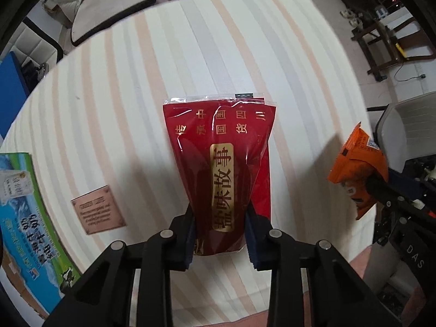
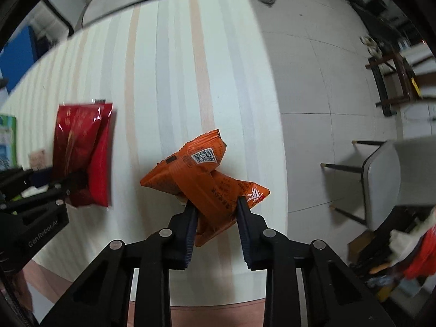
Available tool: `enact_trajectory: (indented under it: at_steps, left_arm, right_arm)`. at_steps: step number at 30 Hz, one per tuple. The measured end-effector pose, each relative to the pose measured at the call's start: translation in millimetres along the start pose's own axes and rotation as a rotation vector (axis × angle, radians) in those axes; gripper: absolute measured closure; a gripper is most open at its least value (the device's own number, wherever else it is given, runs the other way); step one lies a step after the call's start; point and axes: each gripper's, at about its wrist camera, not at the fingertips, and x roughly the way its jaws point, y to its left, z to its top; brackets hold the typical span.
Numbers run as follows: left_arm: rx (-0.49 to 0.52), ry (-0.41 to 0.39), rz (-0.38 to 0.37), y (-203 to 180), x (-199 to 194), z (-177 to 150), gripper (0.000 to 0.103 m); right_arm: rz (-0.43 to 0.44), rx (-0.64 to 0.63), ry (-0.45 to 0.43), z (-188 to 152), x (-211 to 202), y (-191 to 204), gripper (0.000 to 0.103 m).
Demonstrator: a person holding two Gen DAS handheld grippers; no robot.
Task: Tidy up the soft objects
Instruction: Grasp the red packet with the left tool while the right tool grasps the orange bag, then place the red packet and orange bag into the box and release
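Observation:
My left gripper [image 1: 219, 212] is shut on the lower end of a red pouch [image 1: 223, 158] with gold Chinese lettering and holds it over the striped table [image 1: 122, 95]. The pouch also shows in the right wrist view [image 2: 81, 150], held by the left gripper [image 2: 68, 182]. My right gripper [image 2: 215, 204] is shut on an orange snack packet [image 2: 201, 174] with a QR code and holds it above the table near its right edge. The packet shows at the right of the left wrist view [image 1: 357, 169].
A green and blue carton [image 1: 24, 218] lies at the table's left edge, with a small pink card [image 1: 98, 209] beside it. A grey chair [image 2: 395, 179] stands on the tiled floor right of the table. Wooden furniture [image 2: 392, 81] stands farther off.

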Motion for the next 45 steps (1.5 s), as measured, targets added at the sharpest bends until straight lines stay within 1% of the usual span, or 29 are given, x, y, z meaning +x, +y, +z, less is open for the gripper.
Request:
enact_trajectory:
  at_steps: [2, 3, 5, 6, 8, 9, 12, 13, 14, 17, 18, 20, 22, 24, 28, 32, 35, 36, 41, 43, 44, 45]
  left_arm:
    - [-0.003, -0.031, -0.011, 7.2, -15.1, -7.6, 0.075]
    - [-0.007, -0.041, -0.015, 9.5, -17.8, -4.7, 0.075]
    - [-0.017, -0.073, -0.039, 31.4, -36.5, -28.8, 0.075]
    - [-0.025, -0.091, -0.05, 39.2, -47.0, -30.3, 0.075]
    - [-0.042, -0.139, -0.071, 61.9, -75.4, -51.3, 0.075]
    - [-0.053, -0.159, -0.084, 80.2, -83.9, -60.4, 0.075]
    - [-0.085, -0.218, -0.096, 123.2, -122.4, -80.9, 0.075]
    - [-0.092, -0.232, -0.094, 132.6, -130.7, -85.4, 0.075]
    - [-0.104, -0.253, -0.084, 151.2, -144.6, -96.9, 0.075]
    - [-0.136, -0.275, -0.059, 188.7, -158.9, -114.3, 0.075]
    - [-0.154, -0.277, -0.043, 209.8, -168.1, -125.0, 0.075]
    - [-0.185, -0.28, -0.021, 233.6, -176.8, -132.5, 0.075]
    - [-0.215, -0.28, 0.014, 265.1, -184.7, -140.6, 0.075]
    - [-0.235, -0.275, 0.034, 295.5, -189.0, -152.3, 0.075]
    - [-0.24, -0.255, 0.078, 329.7, -181.2, -158.3, 0.075]
    - [-0.24, -0.199, 0.065, 354.0, -159.1, -154.3, 0.075]
    - [-0.231, -0.15, 0.039, 368.9, -142.6, -149.9, 0.075]
    - [-0.225, -0.124, 0.02, 371.0, -135.1, -146.7, 0.075]
    - [-0.255, -0.008, -0.069, 384.2, -90.6, -127.6, 0.075]
    - [-0.252, 0.035, -0.095, 385.0, -76.7, -123.3, 0.075]
    - [-0.251, 0.052, -0.101, 385.1, -71.8, -121.9, 0.074]
    - [-0.25, 0.073, -0.096, 385.5, -64.8, -120.6, 0.07]
  right_arm:
    - [0.033, 0.027, -0.026, -7.6, -10.7, 0.5, 0.073]
    - [0.048, 0.03, -0.033, -11.5, -16.1, 1.4, 0.074]
    - [0.082, 0.044, -0.065, -21.5, -30.6, 6.4, 0.074]
    - [0.1, 0.038, -0.078, -27.5, -39.0, 13.1, 0.074]
    - [0.134, 0.036, -0.106, -39.4, -54.4, 27.0, 0.074]
    - [0.146, 0.026, -0.114, -43.7, -63.6, 37.8, 0.074]
    - [0.206, -0.01, -0.156, -62.3, -94.4, 75.3, 0.074]
    - [0.228, -0.023, -0.17, -68.3, -105.3, 90.5, 0.074]
    - [0.254, -0.037, -0.183, -74.1, -116.1, 106.6, 0.074]
    - [0.33, -0.08, -0.203, -88.8, -143.5, 157.7, 0.074]
    - [0.353, -0.1, -0.205, -93.6, -151.8, 176.8, 0.074]
    - [0.385, -0.123, -0.213, -103.0, -163.4, 213.0, 0.074]
    - [0.411, -0.155, -0.207, -111.4, -170.4, 252.6, 0.074]
    - [0.428, -0.183, -0.195, -117.7, -173.0, 287.6, 0.074]
    - [0.42, -0.214, -0.171, -133.9, -169.7, 363.9, 0.074]
    - [0.384, -0.214, -0.138, -140.3, -154.8, 414.6, 0.074]
    - [0.352, -0.192, -0.116, -141.6, -137.2, 433.6, 0.074]
    - [0.334, -0.179, -0.109, -141.7, -130.4, 439.7, 0.074]
    - [0.271, -0.148, -0.079, -130.2, -99.2, 440.1, 0.074]
    - [0.246, -0.14, -0.072, -127.1, -91.7, 445.1, 0.075]
    - [0.234, -0.137, -0.069, -125.1, -88.6, 446.9, 0.075]
    - [0.219, -0.136, -0.065, -123.3, -85.9, 449.0, 0.075]
